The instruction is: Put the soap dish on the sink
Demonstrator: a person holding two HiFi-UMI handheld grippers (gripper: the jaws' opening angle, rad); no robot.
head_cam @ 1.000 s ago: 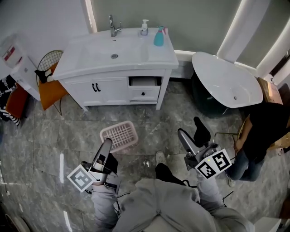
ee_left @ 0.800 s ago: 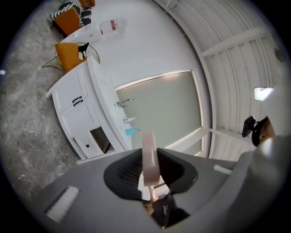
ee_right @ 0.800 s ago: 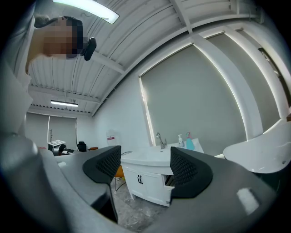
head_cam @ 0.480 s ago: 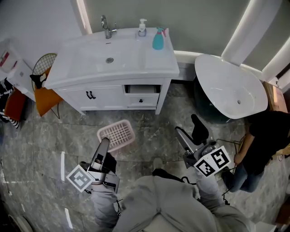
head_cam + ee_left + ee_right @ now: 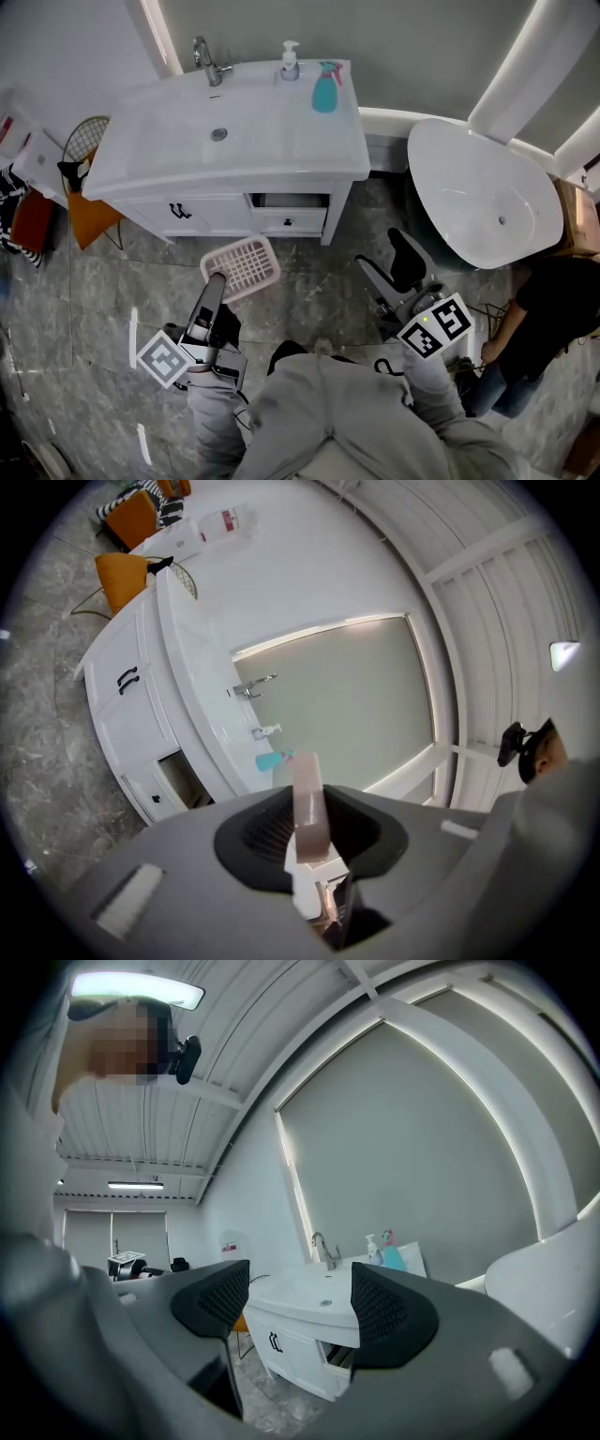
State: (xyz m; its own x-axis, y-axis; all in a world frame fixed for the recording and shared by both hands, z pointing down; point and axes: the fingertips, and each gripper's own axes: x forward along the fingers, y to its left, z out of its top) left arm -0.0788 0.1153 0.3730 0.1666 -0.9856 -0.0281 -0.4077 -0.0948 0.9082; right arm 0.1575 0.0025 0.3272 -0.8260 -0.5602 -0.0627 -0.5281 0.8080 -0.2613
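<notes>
- Soap dish [image 5: 241, 265] sits flat, grid up, long axis crosswise to left claw [image 5: 214, 289], which pinches its rim.
- Right claw [image 5: 392, 272] is spread, empty; both point level toward sink [image 5: 281, 131].

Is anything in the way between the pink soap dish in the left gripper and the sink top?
Nothing visible. Only floor lies between the soap dish, held in the left gripper, and the sink. The faucet, pump bottle and spray bottle stand along its back edge.
</notes>
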